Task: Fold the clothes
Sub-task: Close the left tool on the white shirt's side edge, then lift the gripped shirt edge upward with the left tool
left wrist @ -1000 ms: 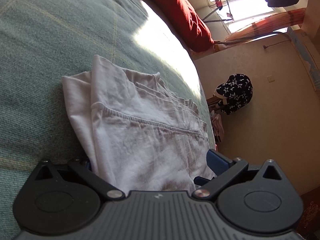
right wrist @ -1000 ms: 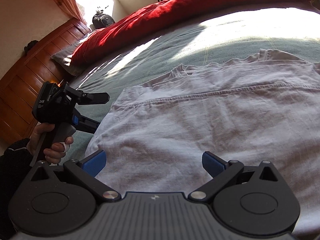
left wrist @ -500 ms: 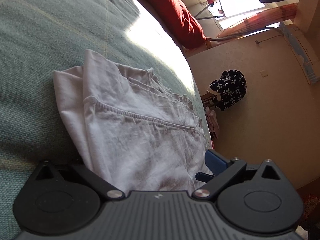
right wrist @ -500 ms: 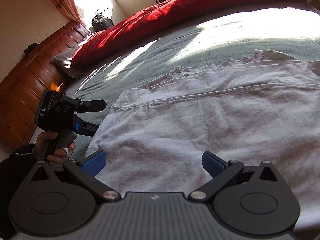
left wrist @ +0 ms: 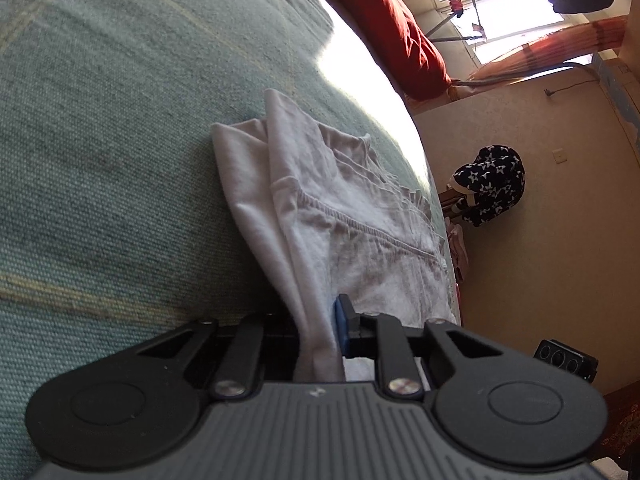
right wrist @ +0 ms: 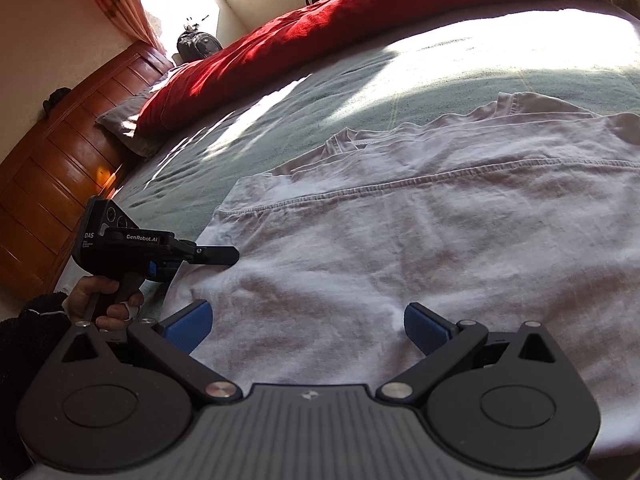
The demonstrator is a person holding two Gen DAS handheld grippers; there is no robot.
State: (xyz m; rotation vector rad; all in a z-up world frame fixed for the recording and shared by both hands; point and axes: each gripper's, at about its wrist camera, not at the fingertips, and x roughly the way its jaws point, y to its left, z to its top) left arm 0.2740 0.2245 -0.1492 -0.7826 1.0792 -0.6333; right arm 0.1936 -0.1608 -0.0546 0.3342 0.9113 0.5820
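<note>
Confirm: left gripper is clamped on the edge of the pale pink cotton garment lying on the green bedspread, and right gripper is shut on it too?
Not quite. The right gripper is open, jaws spread above the pale pink cotton garment, as the right wrist view shows. The rest holds: the left gripper is clamped on its edge, on the green bedspread.

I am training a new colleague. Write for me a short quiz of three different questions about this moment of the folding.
1. True or false: the left gripper is shut on the white garment.
2. The right gripper is: A) open above the garment, B) shut on the red duvet, C) out of view.
3. Fill in: the garment lies on a ____ bed cover.

Key: 1 true; 2 A; 3 green.
</note>
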